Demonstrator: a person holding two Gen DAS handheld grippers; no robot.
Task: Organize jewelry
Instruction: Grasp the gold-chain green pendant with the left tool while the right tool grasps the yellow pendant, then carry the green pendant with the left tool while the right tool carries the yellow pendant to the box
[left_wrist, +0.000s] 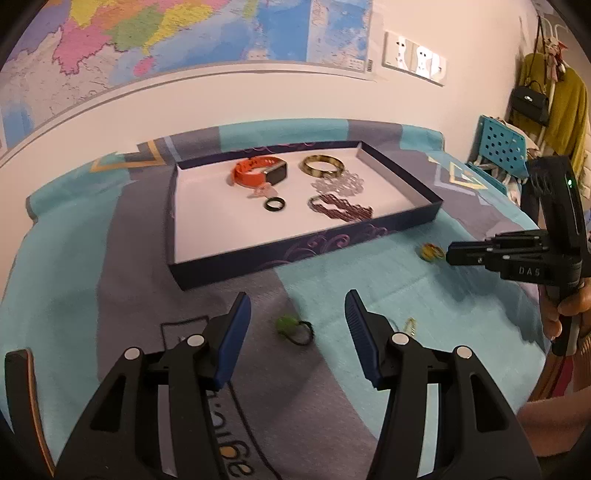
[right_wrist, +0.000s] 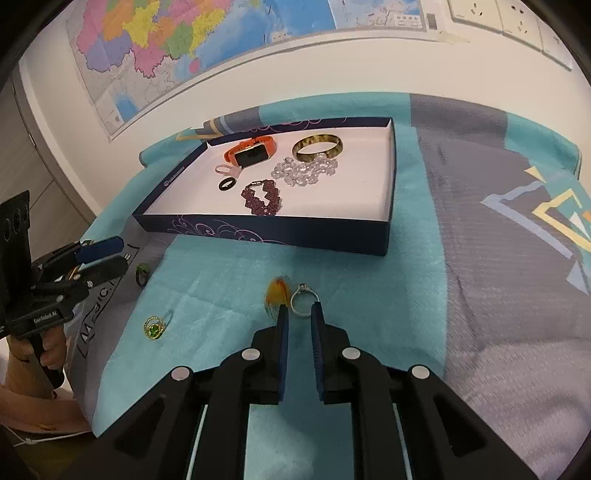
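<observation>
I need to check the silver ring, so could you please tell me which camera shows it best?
The right wrist view: the silver ring lies sharp on the cloth just ahead of the right gripper. The left wrist view does not show it clearly.

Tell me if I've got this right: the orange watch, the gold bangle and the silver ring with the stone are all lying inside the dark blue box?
Not quite. The orange watch and the gold bangle do lie inside the dark blue box, but the silver ring with the stone lies outside it, on the teal cloth in front of the box. The right wrist view shows this.
</observation>
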